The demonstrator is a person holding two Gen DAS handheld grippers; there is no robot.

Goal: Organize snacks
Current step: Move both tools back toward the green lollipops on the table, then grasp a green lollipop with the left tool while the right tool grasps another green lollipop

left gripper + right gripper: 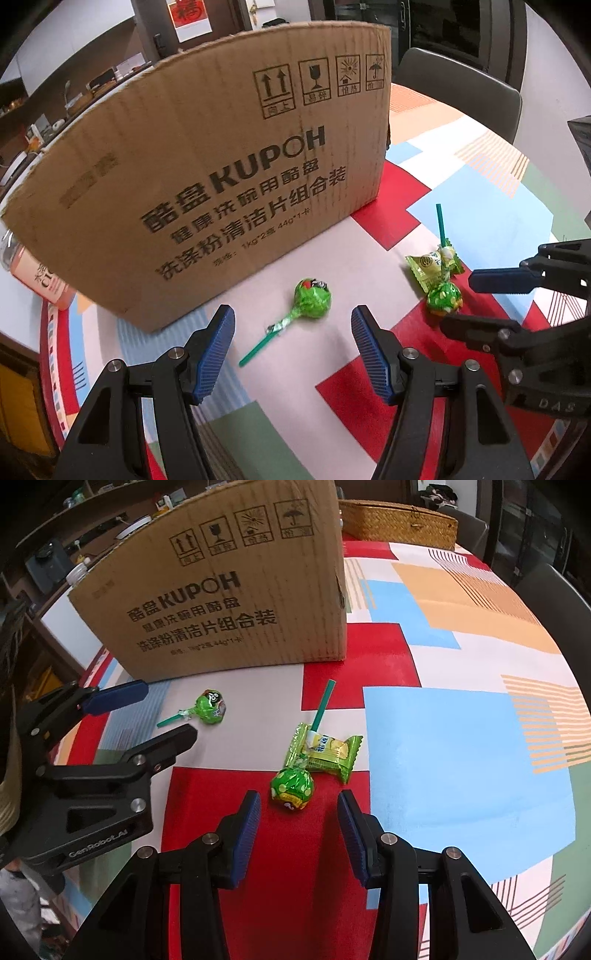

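Note:
A green-wrapped lollipop lies on the patterned tablecloth in front of a cardboard box. My left gripper is open, its jaws on either side of and just short of that lollipop. A second green lollipop lies with its stick over a green snack packet. My right gripper is open just short of this lollipop. The left gripper also shows in the right wrist view near the first lollipop; the right gripper shows in the left wrist view beside the second lollipop and the packet.
The cardboard box stands upright at the back of the table. A woven basket sits behind it to the right. A pink-labelled bottle lies left of the box. A dark chair stands at the far table edge.

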